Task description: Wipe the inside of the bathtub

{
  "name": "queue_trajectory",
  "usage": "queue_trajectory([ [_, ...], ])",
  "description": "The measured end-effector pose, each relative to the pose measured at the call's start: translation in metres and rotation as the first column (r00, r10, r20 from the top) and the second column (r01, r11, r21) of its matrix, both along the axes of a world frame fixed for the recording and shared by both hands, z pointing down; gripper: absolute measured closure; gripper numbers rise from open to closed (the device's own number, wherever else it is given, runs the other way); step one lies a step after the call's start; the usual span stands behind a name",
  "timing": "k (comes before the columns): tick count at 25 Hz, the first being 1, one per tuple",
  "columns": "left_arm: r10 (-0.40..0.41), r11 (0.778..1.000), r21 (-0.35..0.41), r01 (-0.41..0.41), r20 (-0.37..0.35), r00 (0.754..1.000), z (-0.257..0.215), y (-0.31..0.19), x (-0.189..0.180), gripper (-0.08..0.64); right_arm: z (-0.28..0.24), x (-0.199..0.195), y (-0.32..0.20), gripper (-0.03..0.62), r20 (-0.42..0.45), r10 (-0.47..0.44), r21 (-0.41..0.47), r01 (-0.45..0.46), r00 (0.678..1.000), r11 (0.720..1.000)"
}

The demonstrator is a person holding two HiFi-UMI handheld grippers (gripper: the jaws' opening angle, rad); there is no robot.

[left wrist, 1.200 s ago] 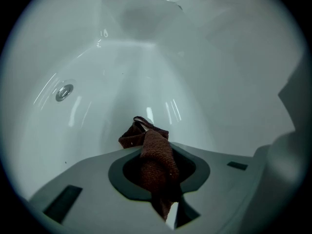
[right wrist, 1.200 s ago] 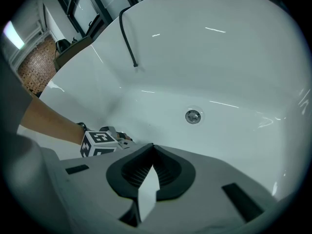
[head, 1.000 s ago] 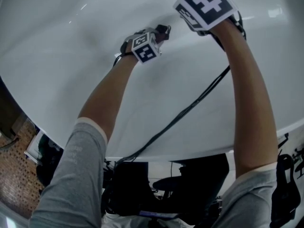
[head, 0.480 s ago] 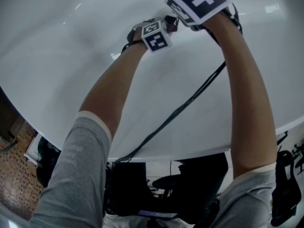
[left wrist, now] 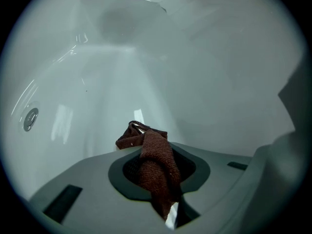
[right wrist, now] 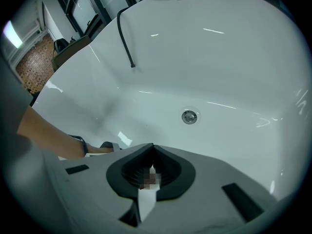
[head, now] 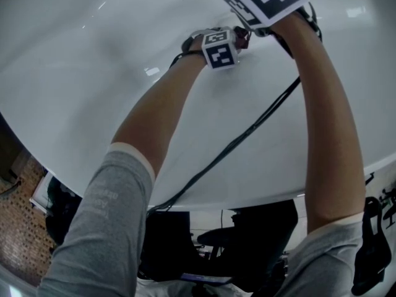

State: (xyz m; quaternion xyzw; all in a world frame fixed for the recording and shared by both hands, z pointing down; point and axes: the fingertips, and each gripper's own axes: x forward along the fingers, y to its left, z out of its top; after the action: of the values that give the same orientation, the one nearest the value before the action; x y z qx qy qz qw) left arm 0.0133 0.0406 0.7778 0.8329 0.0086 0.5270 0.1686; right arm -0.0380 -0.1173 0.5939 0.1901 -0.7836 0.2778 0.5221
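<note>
Sleeves (head: 102, 228): grey, short, pale cuff band. Left tongs (left wrist: 158, 172) and right tongs (right wrist: 152, 172): grey shells, dark ribbed pads, black-and-white marker cubes (head: 219, 48). Black cable (head: 241, 138) attached.

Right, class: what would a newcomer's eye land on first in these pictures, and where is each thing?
The dark brown cloth stands out most, clamped in the left gripper against the white bathtub wall. In the head view, a bold black-and-white marker cube sits at the top edge. A round metal drain shows beyond the right gripper's shut jaws.
</note>
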Motion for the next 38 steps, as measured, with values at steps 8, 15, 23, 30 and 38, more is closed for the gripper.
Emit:
queue_trajectory([
  [8, 0.088, 0.993, -0.076, -0.09, -0.017, 0.996, -0.002, 0.024, -0.013, 0.471, -0.001, -0.001, -0.001, 0.588, 0.0, -0.005, 0.006, 0.005, 1.0, 1.0],
  [15, -0.061, 0.964, -0.264, 0.035, -0.089, 0.994, -0.018, 0.042, -0.023, 0.479, 0.006, 0.001, 0.0, 0.588, -0.016, -0.025, 0.011, 0.025, 1.0, 1.0],
  [23, -0.123, 0.934, -0.353, 0.052, -0.181, 0.976, -0.072, 0.039, 0.003, 0.479, 0.001, -0.005, 0.002, 0.588, 0.042, -0.014, 0.032, 0.012, 0.999, 0.999],
  [30, -0.303, 0.83, -0.541, 0.139, -0.226, 0.926, -0.125, 0.049, 0.016, 0.477, -0.04, 0.025, 0.006, 0.588, 0.072, 0.098, 0.06, -0.102, 0.993, 0.993],
  [38, -0.439, 0.728, -0.659, 0.188, -0.237, 0.867, -0.175, 0.059, 0.022, 0.476, -0.126, 0.057, 0.018, 0.588, 0.158, 0.241, 0.096, -0.258, 0.958, 0.961],
])
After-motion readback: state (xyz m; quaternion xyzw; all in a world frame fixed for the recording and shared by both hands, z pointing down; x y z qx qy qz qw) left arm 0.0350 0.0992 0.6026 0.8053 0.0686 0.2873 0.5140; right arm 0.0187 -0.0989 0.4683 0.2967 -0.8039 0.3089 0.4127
